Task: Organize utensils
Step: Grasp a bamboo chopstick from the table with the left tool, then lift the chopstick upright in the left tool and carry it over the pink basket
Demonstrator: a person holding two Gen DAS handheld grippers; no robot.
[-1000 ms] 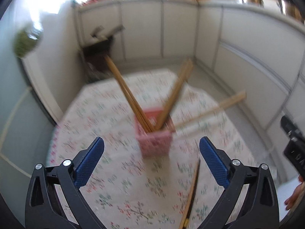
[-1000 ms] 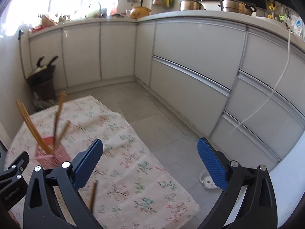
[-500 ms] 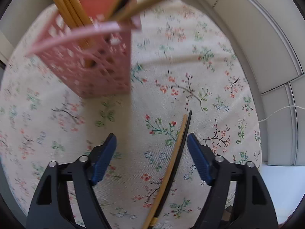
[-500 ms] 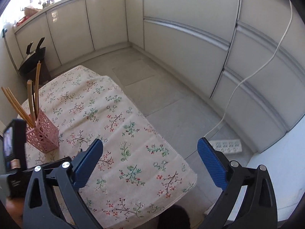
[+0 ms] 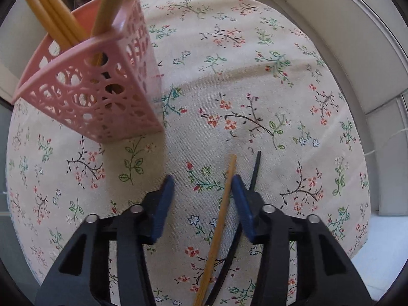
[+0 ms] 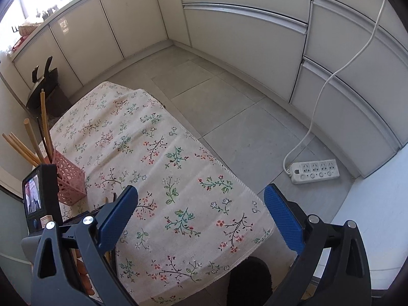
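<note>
A wooden chopstick (image 5: 221, 204) lies on the flowered tablecloth (image 5: 255, 76) between the fingers of my left gripper (image 5: 202, 181). The jaws are closing; the stick sits against the right pad (image 5: 242, 204), and the left pad stands apart from it. A black chopstick (image 5: 255, 170) lies just outside the right finger. The pink perforated basket (image 5: 102, 89) stands at upper left and holds several wooden chopsticks (image 5: 58, 23). My right gripper (image 6: 201, 191) hangs open over the table's near right part with nothing between its fingers. The basket (image 6: 70, 178) shows at that view's left.
The left gripper's body with its small screen (image 6: 38, 199) stands beside the basket. Grey floor tiles and white cabinets (image 6: 242, 38) surround the table. A white power strip (image 6: 315, 170) with a cord lies on the floor at right. A dark bin (image 6: 43, 86) stands beyond the table.
The left gripper's jaws have narrowed around the wooden chopstick after dropping toward the table. The right gripper has tilted downward and stays wide.
</note>
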